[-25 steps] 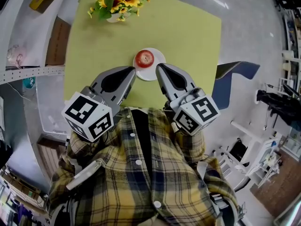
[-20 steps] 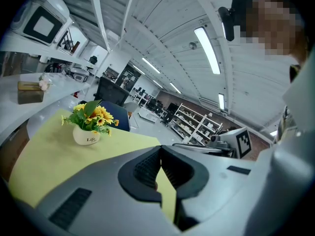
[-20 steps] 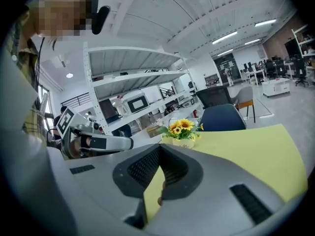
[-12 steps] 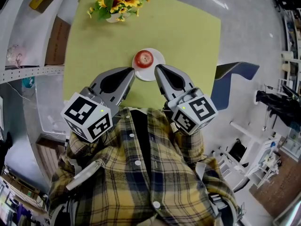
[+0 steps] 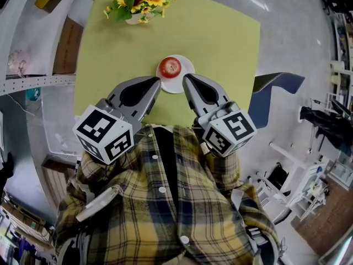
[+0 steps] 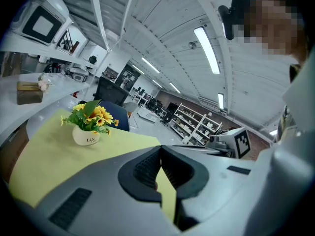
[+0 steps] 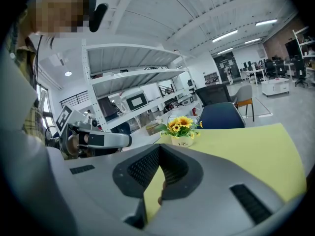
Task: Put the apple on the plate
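Note:
A red apple sits on a small white plate in the middle of the yellow-green table. My left gripper is shut and empty, its tip just short of the plate's near left rim. My right gripper is also shut and empty, its tip at the plate's near right rim. In the left gripper view the jaws meet at the tip with nothing between them. The right gripper view shows the same at its own gripper. The apple is mostly hidden behind the jaws in both gripper views.
A white pot of sunflowers stands at the table's far edge, the same pot showing in both gripper views. A blue chair is right of the table. Shelving, a brown box and a clear bin are on the left.

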`<state>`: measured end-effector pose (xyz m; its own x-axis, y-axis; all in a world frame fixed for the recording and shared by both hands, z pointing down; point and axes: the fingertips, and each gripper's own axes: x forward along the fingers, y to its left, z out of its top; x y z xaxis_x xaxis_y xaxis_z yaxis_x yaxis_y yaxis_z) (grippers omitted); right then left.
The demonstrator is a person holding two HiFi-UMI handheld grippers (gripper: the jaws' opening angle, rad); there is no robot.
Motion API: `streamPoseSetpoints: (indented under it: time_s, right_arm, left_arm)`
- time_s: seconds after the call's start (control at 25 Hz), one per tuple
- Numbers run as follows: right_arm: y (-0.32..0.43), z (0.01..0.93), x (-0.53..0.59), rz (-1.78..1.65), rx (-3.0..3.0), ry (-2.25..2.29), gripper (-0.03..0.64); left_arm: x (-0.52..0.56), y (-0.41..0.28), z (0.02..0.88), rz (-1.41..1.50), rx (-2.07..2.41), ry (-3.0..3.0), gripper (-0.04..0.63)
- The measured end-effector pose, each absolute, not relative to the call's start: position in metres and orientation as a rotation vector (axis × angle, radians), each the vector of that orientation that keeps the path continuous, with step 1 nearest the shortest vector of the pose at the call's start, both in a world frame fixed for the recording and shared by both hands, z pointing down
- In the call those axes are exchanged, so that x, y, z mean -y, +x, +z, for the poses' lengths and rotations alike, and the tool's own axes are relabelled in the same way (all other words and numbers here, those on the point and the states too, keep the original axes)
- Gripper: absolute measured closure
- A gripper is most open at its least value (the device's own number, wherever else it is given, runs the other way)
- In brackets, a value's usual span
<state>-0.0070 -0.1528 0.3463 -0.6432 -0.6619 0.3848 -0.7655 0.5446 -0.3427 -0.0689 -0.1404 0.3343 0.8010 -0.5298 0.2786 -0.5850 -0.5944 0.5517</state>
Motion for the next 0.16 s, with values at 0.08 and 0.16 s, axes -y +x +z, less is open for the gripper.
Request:
streamPoseSetpoints:
  time_s: [0.08, 0.16]
  right_arm:
    - [-0.0054, 0.3455, 0.154, 0.719, 2.571, 1.207, 0.62]
    - [-0.0022, 0.3443, 0.1558, 0.71, 2.57, 1.214, 0.62]
  left_arm:
    - [0.1436, -0.066, 0.3335, 0.137, 0.808, 2.365, 0.586]
    - [0.1485, -0.0619, 0.3314, 0.171, 0.788, 2.404, 0.588]
